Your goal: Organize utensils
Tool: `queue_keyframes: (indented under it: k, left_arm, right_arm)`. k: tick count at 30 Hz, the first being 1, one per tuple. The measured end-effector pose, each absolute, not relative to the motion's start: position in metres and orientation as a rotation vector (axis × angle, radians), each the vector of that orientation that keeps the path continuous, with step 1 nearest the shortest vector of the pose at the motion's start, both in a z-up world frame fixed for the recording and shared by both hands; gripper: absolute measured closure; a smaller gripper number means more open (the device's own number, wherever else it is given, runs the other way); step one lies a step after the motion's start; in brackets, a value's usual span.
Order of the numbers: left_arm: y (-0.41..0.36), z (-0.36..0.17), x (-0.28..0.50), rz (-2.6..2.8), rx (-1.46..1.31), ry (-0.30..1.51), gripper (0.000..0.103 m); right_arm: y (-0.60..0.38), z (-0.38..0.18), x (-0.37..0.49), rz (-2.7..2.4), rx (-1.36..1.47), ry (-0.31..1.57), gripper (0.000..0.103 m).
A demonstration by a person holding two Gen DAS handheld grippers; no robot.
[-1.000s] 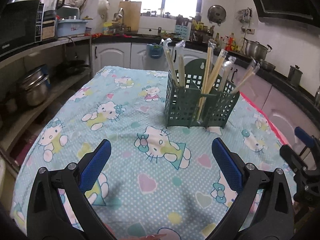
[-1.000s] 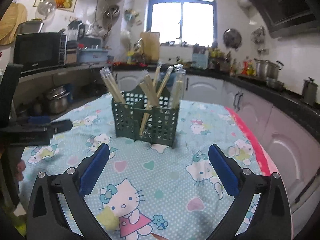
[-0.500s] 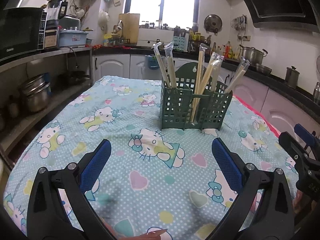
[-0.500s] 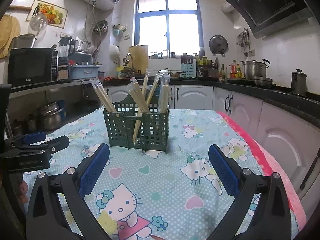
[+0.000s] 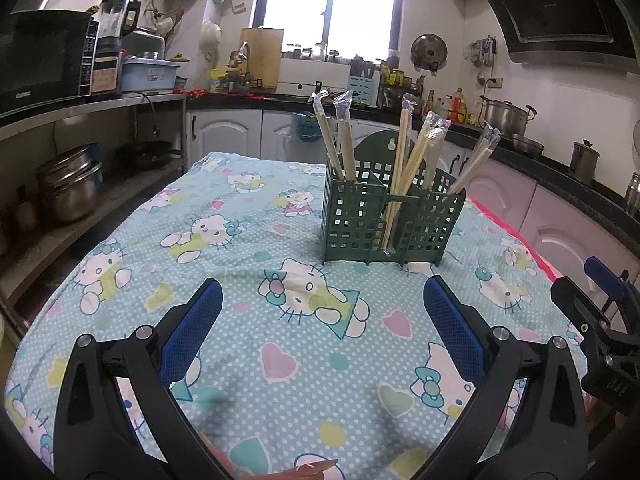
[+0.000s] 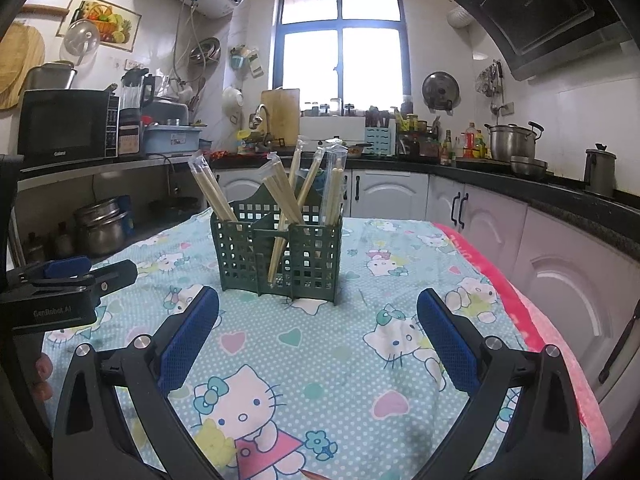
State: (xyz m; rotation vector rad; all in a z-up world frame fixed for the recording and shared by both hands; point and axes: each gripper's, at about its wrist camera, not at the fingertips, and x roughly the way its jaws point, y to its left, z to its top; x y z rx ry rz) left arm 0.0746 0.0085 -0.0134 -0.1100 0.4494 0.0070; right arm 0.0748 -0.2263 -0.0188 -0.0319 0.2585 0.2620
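right hand-held gripper (image 6: 318,312): blue pads spread wide, nothing between them. green slotted caddy (image 6: 278,254): upright on the worktop (image 6: 360,360) (cartoon-cat cloth), just ahead of the pads. wrapped chopsticks (image 6: 280,188): several pairs standing tilted in its compartments. left hand-held gripper (image 6: 72,276): at left edge.

Tablecloth (image 5: 248,344), light blue, cartoon-cat print, covering the table. Microwave (image 6: 64,126), black, on left counter beside a blender (image 6: 134,96). Steel pot (image 6: 512,140) on right counter; range hood (image 6: 536,12) above.

Green holder (image 5: 390,216) nearer (both views), cameras leveled
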Motion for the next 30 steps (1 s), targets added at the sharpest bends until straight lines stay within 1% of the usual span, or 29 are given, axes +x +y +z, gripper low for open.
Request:
queue_keyframes:
  k: [30]
  left_arm:
    - [0.01, -0.008, 0.0754, 0.014, -0.114, 0.437, 0.01]
  right_arm:
    - [-0.2243, -0.0197, 0.0757, 0.265, -0.036, 0.26, 0.006]
